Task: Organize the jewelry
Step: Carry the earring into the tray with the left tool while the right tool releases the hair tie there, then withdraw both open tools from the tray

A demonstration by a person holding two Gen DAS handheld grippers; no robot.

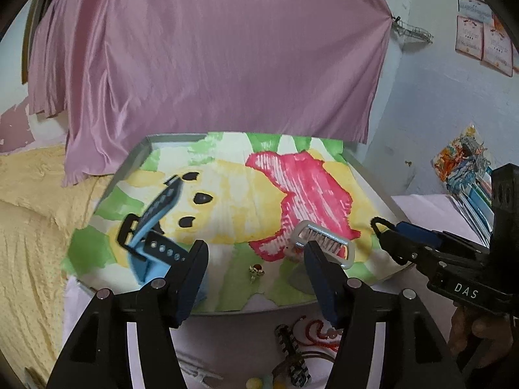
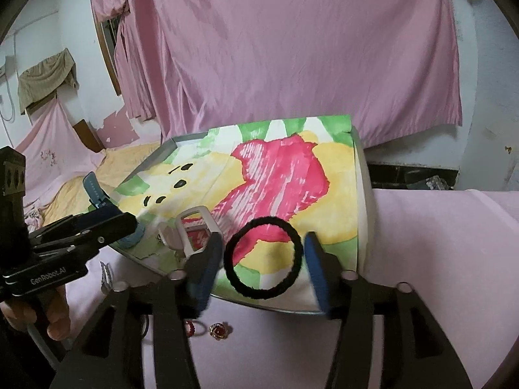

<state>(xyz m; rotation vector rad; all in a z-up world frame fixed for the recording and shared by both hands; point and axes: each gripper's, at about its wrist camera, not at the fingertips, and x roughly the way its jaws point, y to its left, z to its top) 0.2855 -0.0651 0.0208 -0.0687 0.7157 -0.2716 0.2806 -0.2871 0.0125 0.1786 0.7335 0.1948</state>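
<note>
A metal tray (image 1: 129, 162) lined with a painted yellow, pink and green sheet holds a blue and black watch (image 1: 152, 227), a white carabiner clip (image 1: 324, 243) and a small gold earring (image 1: 257, 270). My left gripper (image 1: 256, 278) is open over the tray's near edge, around the earring. My right gripper (image 2: 262, 269) is open over the tray's near right corner; a black hair tie (image 2: 262, 257) hangs between its fingers, seeming to touch the right pad. In the left wrist view the hair tie (image 1: 378, 223) pokes past the right gripper's tip.
On the pink cloth in front of the tray lie a red bead bracelet (image 1: 319, 330), a patterned hair clip (image 1: 292, 356), and a red-stone ring (image 2: 219, 330). A pink curtain (image 1: 211, 64) hangs behind. A yellow bedspread (image 1: 29, 227) lies left.
</note>
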